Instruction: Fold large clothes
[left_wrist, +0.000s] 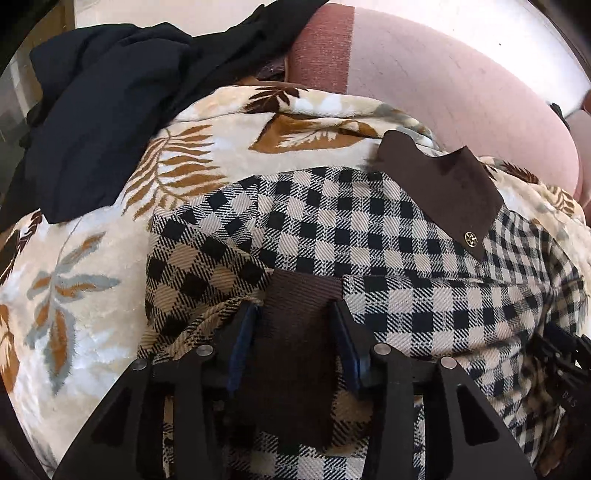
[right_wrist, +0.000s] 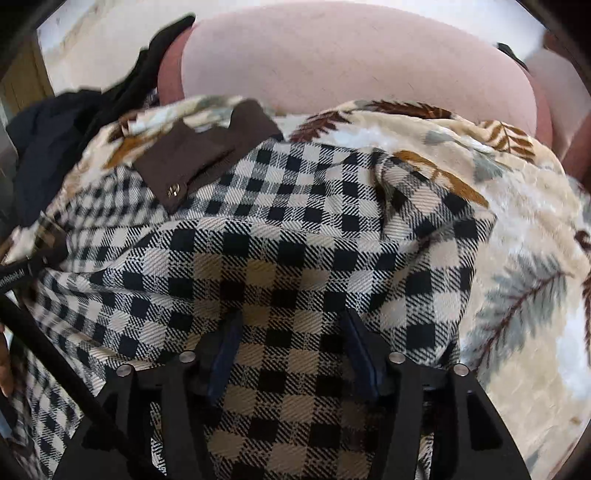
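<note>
- My left gripper (left_wrist: 295, 314) has its fingers spread, straddling a brown strip (left_wrist: 295, 354) of the checked garment (left_wrist: 351, 229) — the pads sit either side of the strip, and I can't tell whether they touch it.
- My right gripper (right_wrist: 293, 325) is spread too, low over the checked cloth, with plaid showing between the fingers; nothing pinched that I can see.
- The garment lies part-folded in the middle of the leaf-patterned blanket (left_wrist: 74, 288), its brown collar (left_wrist: 443, 184) at the far edge, a small gold button (left_wrist: 471, 239) near the collar tip.
- In the right wrist view the collar (right_wrist: 199, 155) sits far left of my fingers.
- Far left — a heap of dark navy clothing (left_wrist: 103, 103) rests on the blanket's edge.
- Beyond the blanket is a pink cushioned surface (left_wrist: 461, 92).
</note>
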